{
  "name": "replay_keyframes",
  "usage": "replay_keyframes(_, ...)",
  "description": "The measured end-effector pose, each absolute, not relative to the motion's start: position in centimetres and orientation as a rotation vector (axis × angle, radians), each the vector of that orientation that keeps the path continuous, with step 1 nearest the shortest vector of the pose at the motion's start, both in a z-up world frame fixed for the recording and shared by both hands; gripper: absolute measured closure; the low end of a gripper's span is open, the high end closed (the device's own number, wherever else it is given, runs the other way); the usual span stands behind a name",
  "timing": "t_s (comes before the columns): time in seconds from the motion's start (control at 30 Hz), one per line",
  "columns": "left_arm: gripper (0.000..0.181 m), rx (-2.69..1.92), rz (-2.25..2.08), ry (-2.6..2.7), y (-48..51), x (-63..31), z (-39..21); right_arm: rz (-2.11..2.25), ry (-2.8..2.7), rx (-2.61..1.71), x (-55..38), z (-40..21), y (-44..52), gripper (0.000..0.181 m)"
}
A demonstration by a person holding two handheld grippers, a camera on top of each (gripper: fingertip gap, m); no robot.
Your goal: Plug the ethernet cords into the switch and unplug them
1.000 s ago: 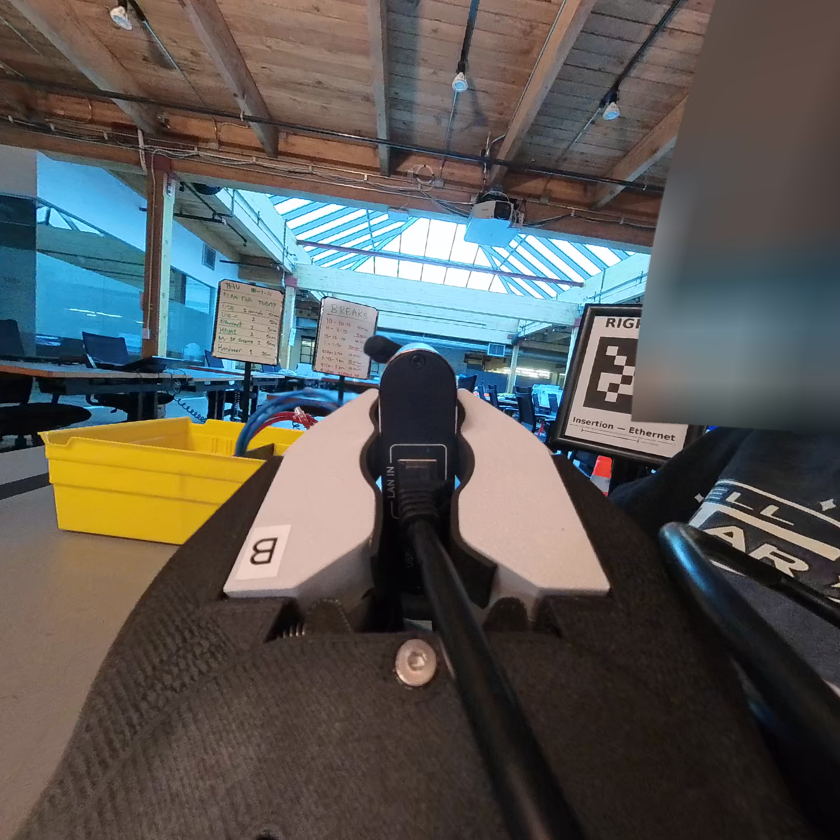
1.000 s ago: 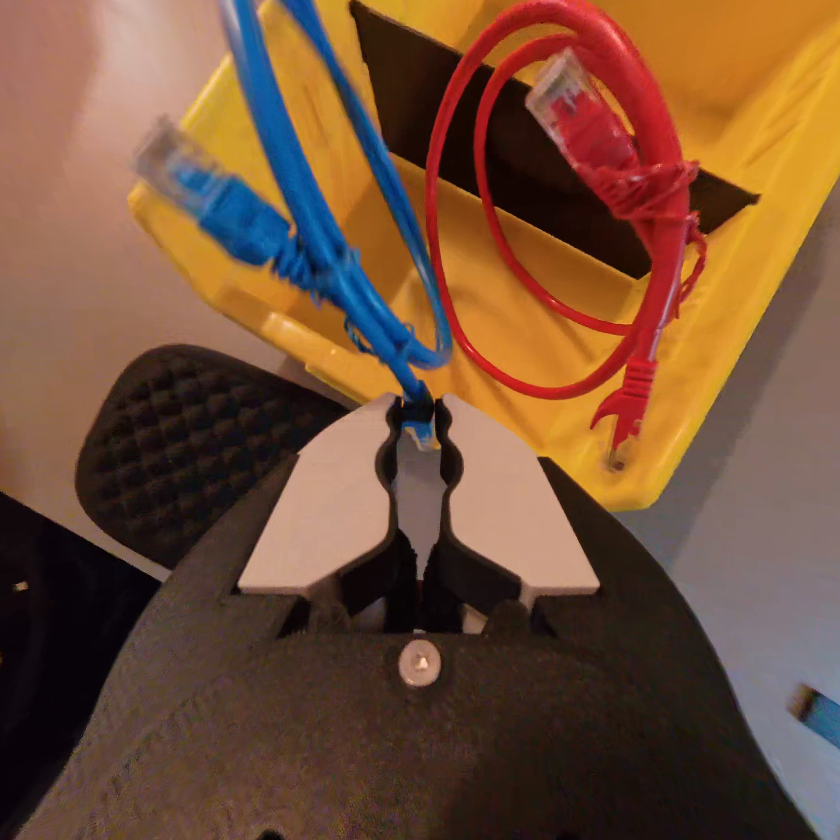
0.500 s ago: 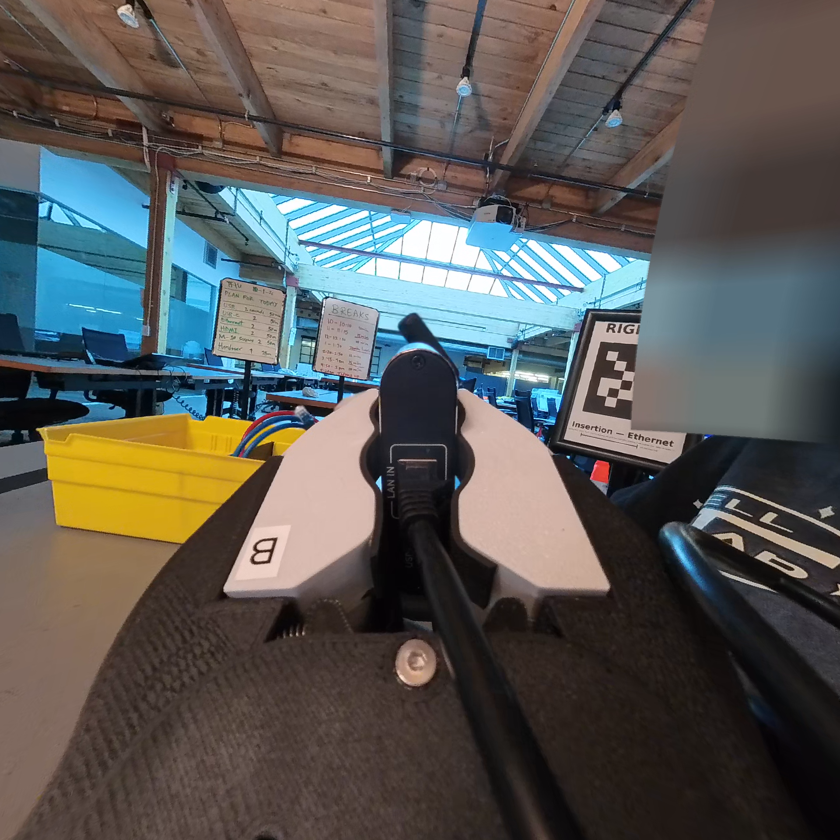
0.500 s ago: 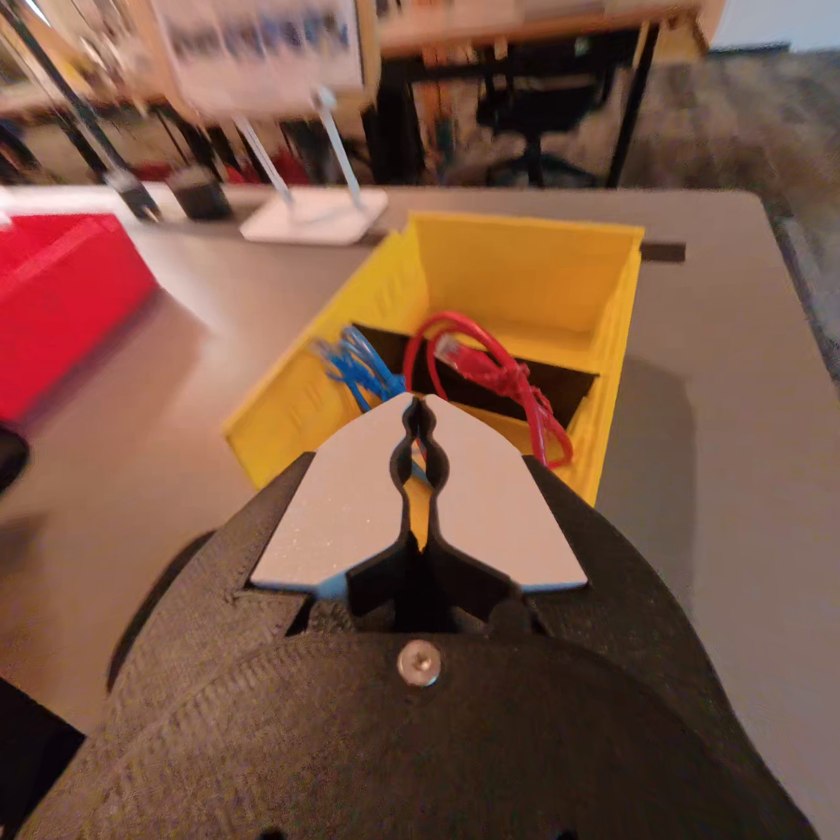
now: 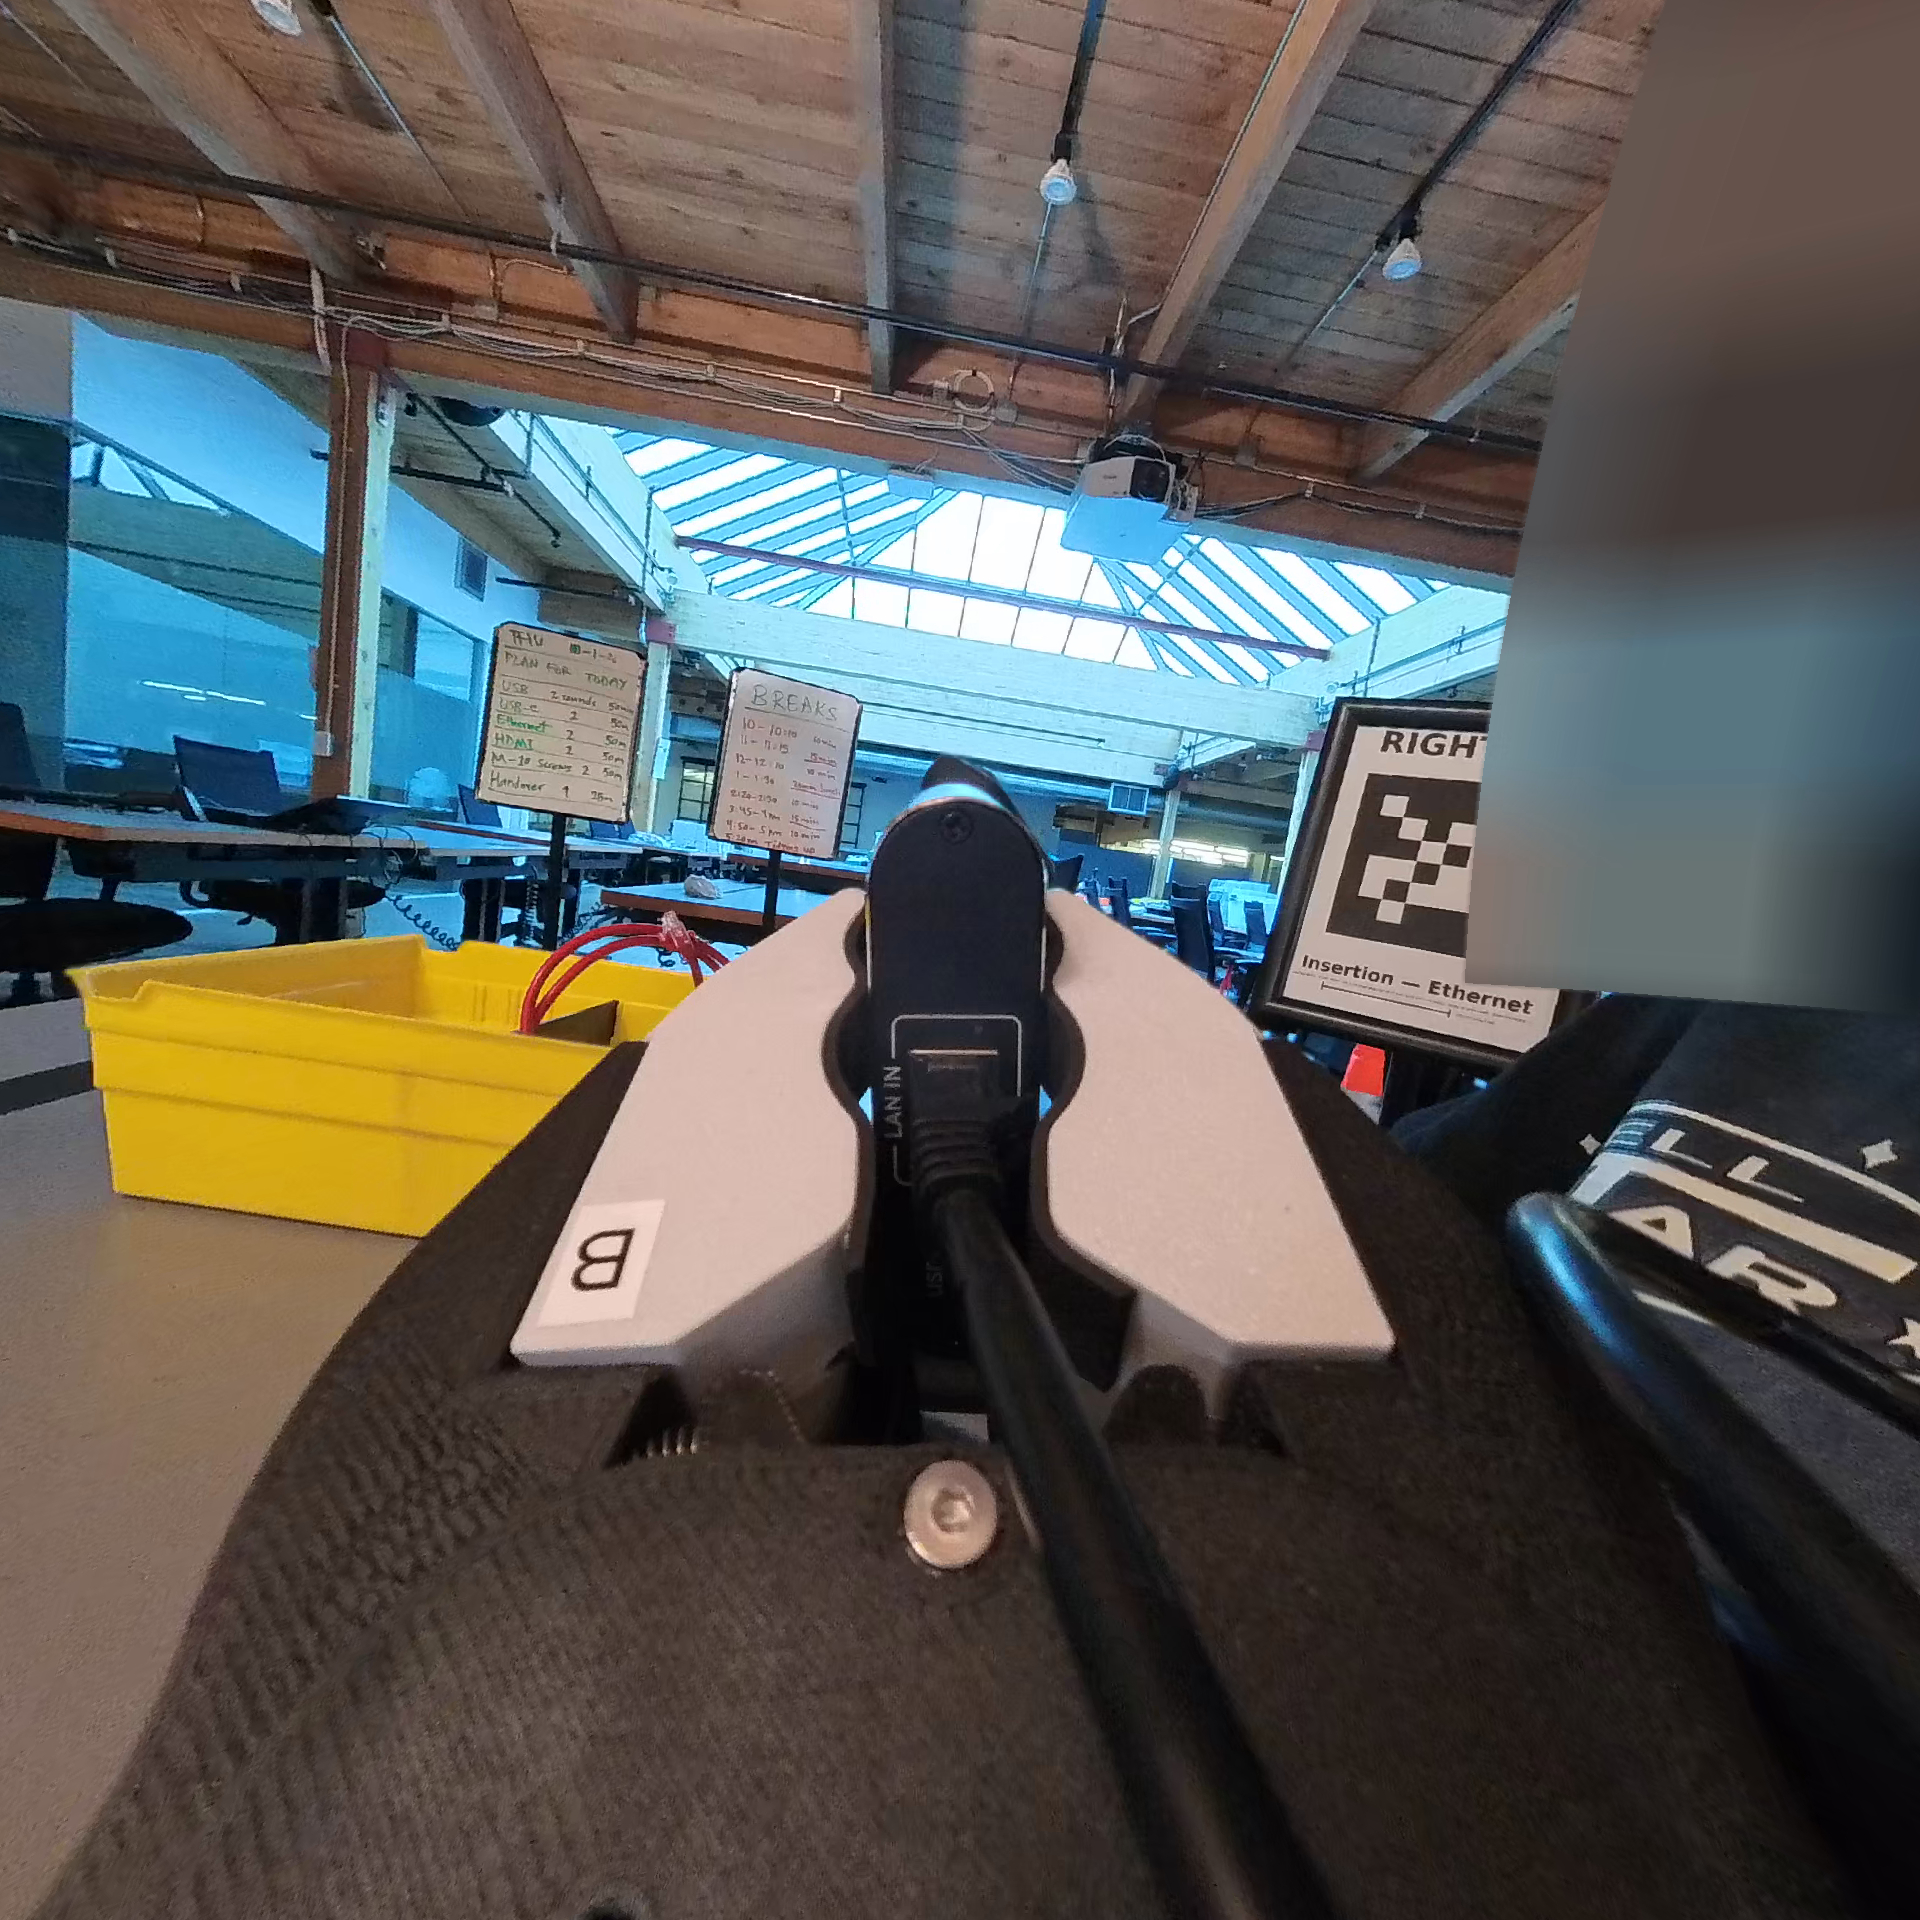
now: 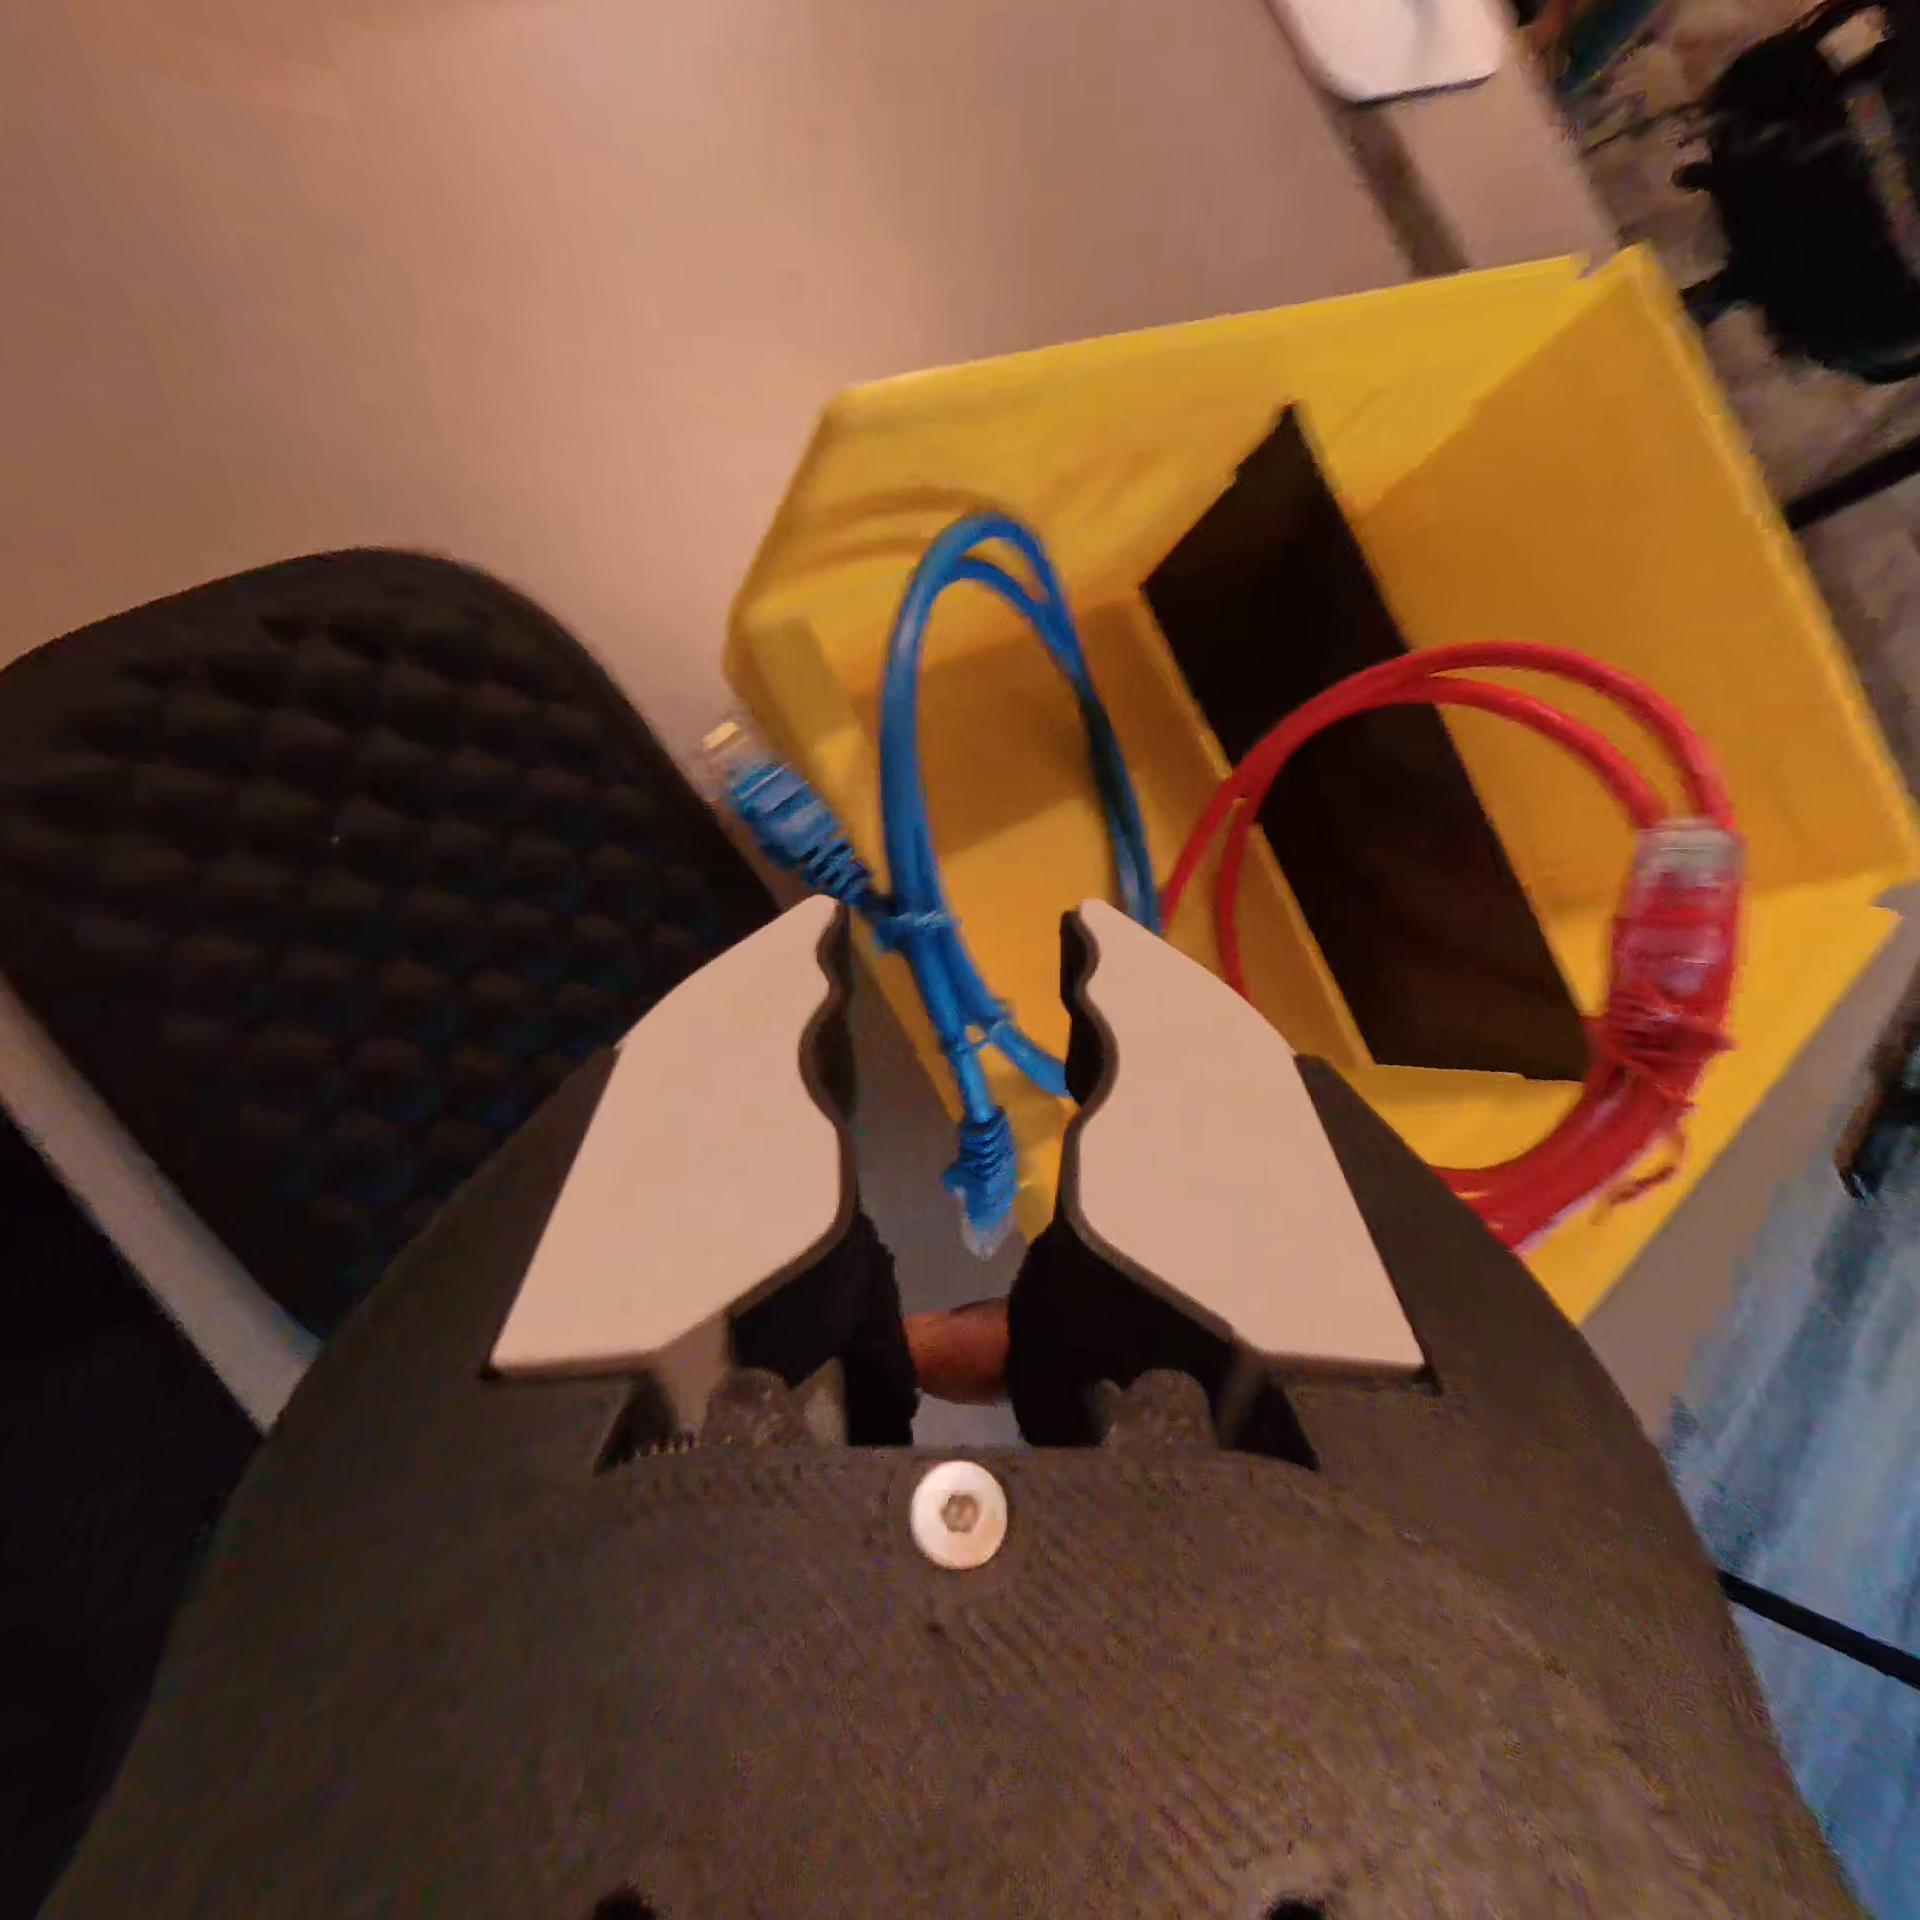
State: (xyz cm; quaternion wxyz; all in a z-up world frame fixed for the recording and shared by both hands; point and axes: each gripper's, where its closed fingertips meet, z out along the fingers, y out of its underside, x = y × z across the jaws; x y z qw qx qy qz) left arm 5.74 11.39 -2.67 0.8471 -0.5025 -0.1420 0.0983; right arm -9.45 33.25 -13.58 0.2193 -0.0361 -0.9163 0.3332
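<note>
Blue cord's plug sits between our open right fingers

Our right gripper (image 6: 956, 935) is spread over the yellow bin (image 6: 1558, 436); the blue cord (image 6: 935, 831) runs lengthwise along the fingers, plug nearest us; our left gripper (image 5: 954, 914) clamps the switch (image 5: 956, 935), farther from the cord.

- yellow bin (image 6: 1091, 436), black divider (image 6: 1351, 748)
- blue cord (image 6: 935, 831)
- red cord (image 6: 1621, 727)
- black switch (image 5: 954, 914), black cable (image 5: 1049, 1403)
- grey claw fingers (image 6: 707, 1143), textured black body
- beige-grey tabletop (image 6: 416, 260)
</note>
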Motion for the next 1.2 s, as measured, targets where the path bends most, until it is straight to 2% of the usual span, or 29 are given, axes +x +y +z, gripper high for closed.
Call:
replay_keyframes(0.17, 0.155, -1.064, 0.203, -0.300, 11.5, 5.7, -2.8, 0.868, -2.556, 0.016, -9.0, -14.9, 33.7, 0.127)
replay_keyframes(0.2, 0.155, -1.067, 0.204, -0.302, 11.5, 5.7, -2.8, 0.837, -2.519, 0.038, -9.5, -14.8, 33.8, 0.132)
replay_keyframes(0.3, 0.155, -1.074, 0.205, -0.302, 11.6, 5.7, -2.9, 0.692, -2.477, 0.093, -10.6, -15.2, 34.2, 0.165)
replay_keyframes(0.33, 0.155, -1.073, 0.205, -0.301, 11.6, 5.7, -2.9, 0.706, -2.469, 0.099, -10.5, -14.9, 33.9, 0.169)
replay_keyframes(0.5, 0.155, -1.065, 0.188, -0.320, 11.5, 5.3, -3.0, 1.028, -2.269, -0.099, -11.6, -8.8, 33.1, 0.170)
replay_keyframes(0.67, 0.155, -1.077, 0.186, -0.323, 11.7, 5.3, -3.3, 1.125, -2.186, -0.589, -16.5, -8.1, 35.9, 0.169)
replay_keyframes(0.93, 0.154, -1.087, 0.166, -0.325, 12.0, 5.4, -3.4, 0.769, -1.963, -0.519, -20.4, -8.5, 39.0, 0.122)
replay_keyframes(1.07, 0.154, -1.101, 0.164, -0.324, 12.2, 5.4, -3.6, 0.812, -2.049, -0.567, -21.3, -10.4, 38.7, 0.115)
replay_keyframes(1.13, 0.154, -1.104, 0.163, -0.326, 12.2, 5.3, -3.7, 0.757, -2.102, -0.582, -21.6, -11.9, 39.1, 0.140)
replay_keyframes(1.2, 0.154, -1.103, 0.163, -0.327, 12.2, 5.3, -3.7, 0.729, -2.070, -0.553, -21.8, -11.7, 39.2, 0.150)
